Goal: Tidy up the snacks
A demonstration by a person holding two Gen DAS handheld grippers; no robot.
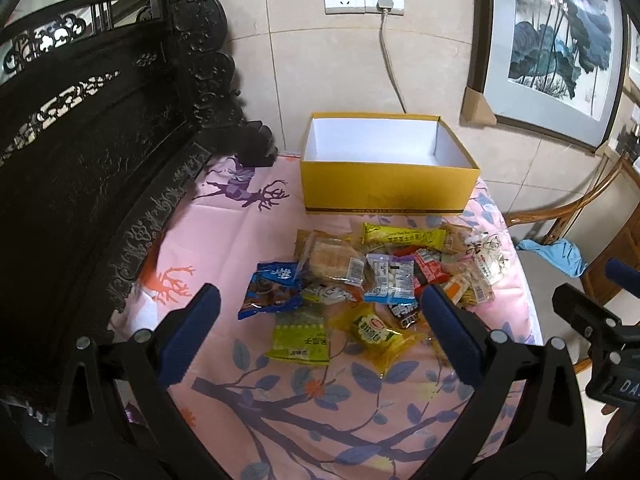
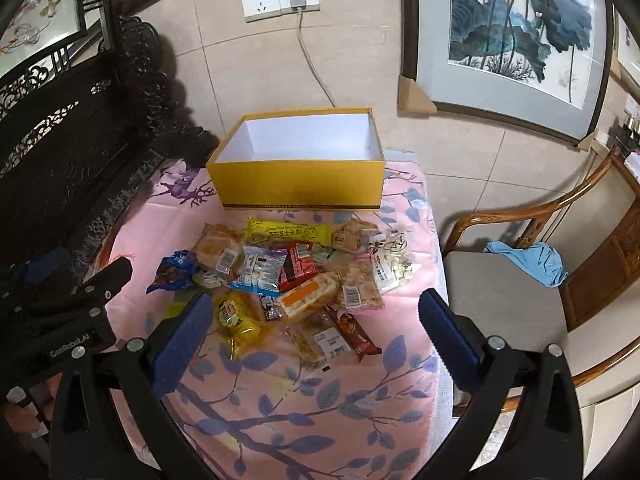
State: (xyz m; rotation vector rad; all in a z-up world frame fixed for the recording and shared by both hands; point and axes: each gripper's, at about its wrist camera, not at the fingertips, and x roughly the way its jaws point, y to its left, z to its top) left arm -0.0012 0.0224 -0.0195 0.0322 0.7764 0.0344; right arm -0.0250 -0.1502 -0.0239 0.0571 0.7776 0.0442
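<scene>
On the pink cloth, the snack packets (image 1: 372,276) lay heaped before the empty yellow box (image 1: 384,192). Left gripper (image 1: 320,312) and right gripper (image 2: 316,320) hovered agape, holding nothing. Overlapping slippery wrappers risked a pinch lifting two, or dragging neighbours.

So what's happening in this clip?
A person holds two grippers over a pink table. The left gripper and right gripper are both open and hold nothing. A pile of snack packets lies in front of an open yellow box, which looks empty. No sorting shows yet.
</scene>
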